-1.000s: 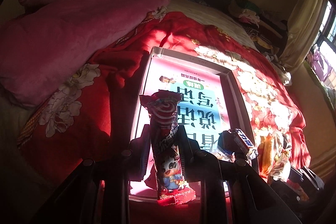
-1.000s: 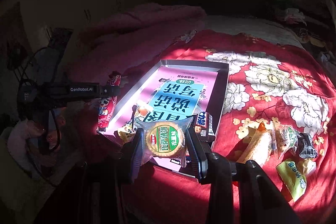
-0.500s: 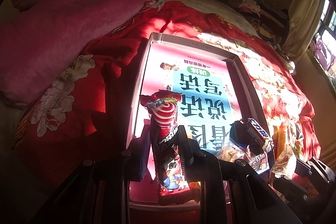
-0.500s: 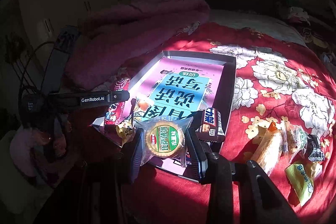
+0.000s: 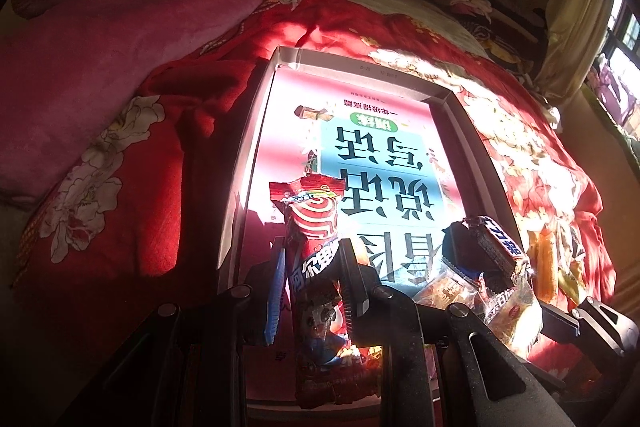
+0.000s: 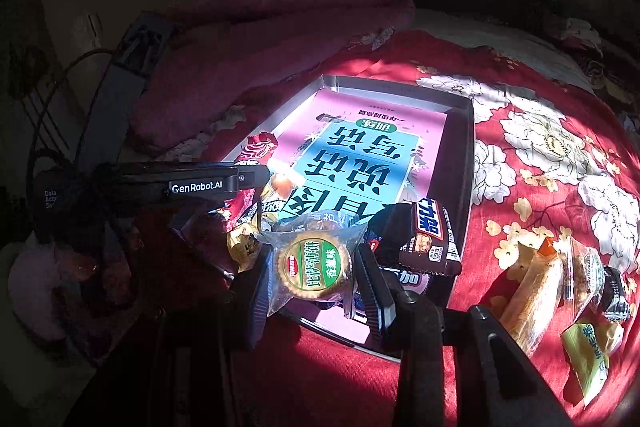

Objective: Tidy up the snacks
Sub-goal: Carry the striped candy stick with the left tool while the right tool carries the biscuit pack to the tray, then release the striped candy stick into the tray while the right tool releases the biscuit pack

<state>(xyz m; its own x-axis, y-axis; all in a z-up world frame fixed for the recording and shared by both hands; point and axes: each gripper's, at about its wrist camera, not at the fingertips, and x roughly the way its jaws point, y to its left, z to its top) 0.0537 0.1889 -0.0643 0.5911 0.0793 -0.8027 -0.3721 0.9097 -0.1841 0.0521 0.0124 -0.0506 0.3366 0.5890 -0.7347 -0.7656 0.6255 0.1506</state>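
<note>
Gripping a long red snack stick (image 5: pixel 316 267) between its two black fingers, the left gripper (image 5: pixel 312 279) holds the wrapper upright, with the crimped top end above the pads and the cartoon-printed lower end hanging below them over the near end of the tray (image 5: pixel 472 131); the jaws are clenched on the wrapper's narrow middle. The right gripper (image 6: pixel 314 267) is likewise closed on a thing, a round biscuit in clear wrap (image 6: pixel 314 265) with a green label, pinched at its two sides and held over the tray's near edge. Just beyond that biscuit, inside the tray, lie a brown chocolate bar (image 6: pixel 424 239) with white lettering, tilted against the right wall, and a yellow-wrapped candy (image 6: pixel 244 245) and other small packets at the near left corner. The tray is a shallow grey rectangle lined with a pink and blue printed sheet (image 6: pixel 360 163), most of which is bare. It rests on a red bedspread with white flowers (image 6: pixel 540 155). To the tray's right, on the bedspread, sit loose snacks: an orange-toned stick in clear wrap (image 6: pixel 532 291), a green and yellow packet (image 6: pixel 588 355) and a small dark one (image 6: pixel 616 295). A pink quilt (image 5: pixel 132 19) is heaped at the far left of the bed
</note>
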